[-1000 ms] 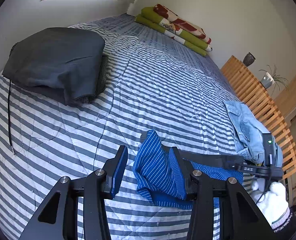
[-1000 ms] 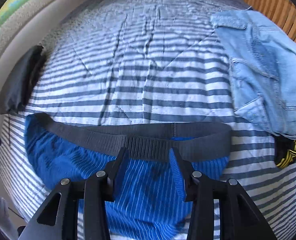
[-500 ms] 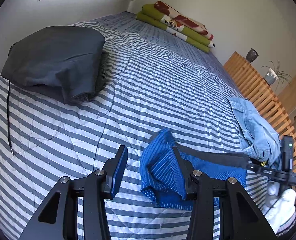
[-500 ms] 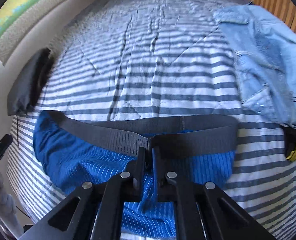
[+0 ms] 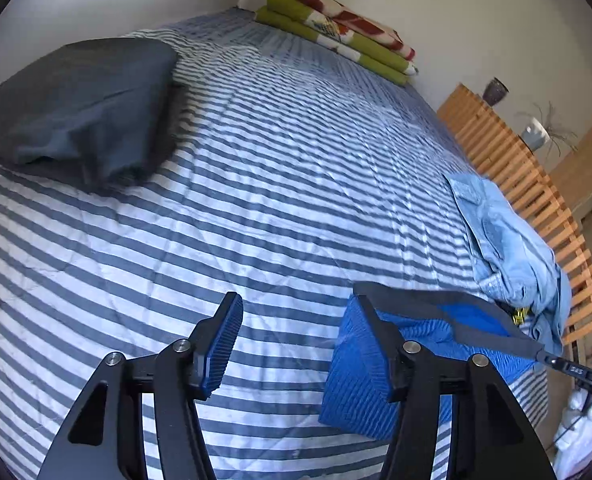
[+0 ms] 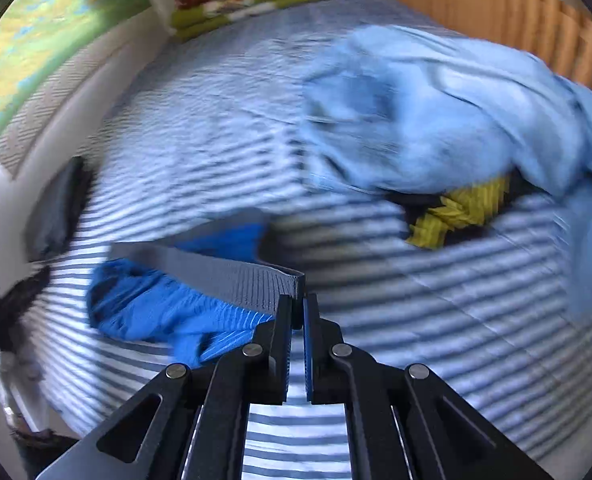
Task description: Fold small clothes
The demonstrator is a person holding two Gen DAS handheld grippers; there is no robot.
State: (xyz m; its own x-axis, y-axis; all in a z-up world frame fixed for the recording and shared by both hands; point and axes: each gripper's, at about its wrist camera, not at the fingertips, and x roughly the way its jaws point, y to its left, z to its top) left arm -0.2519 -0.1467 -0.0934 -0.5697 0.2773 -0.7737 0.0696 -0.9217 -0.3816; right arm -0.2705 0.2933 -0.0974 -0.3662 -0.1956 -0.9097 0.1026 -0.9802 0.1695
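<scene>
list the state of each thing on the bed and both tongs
blue striped underwear: bunched, grey waistband pinched and lifted at one end
right tongs: shut on the waistband
left tongs: opening, nothing between them
light blue denim garment: crumpled, unfolded
yellow striped garment: partly tucked under the denim
dark grey garment: folded
green and red blankets: folded, stacked

right view: motion-blurred
yellow striped cloth (image 6: 460, 212): half under denim garment (image 6: 436, 112), 2 o'clock
blue underwear (image 5: 360, 376): partly behind finger
</scene>
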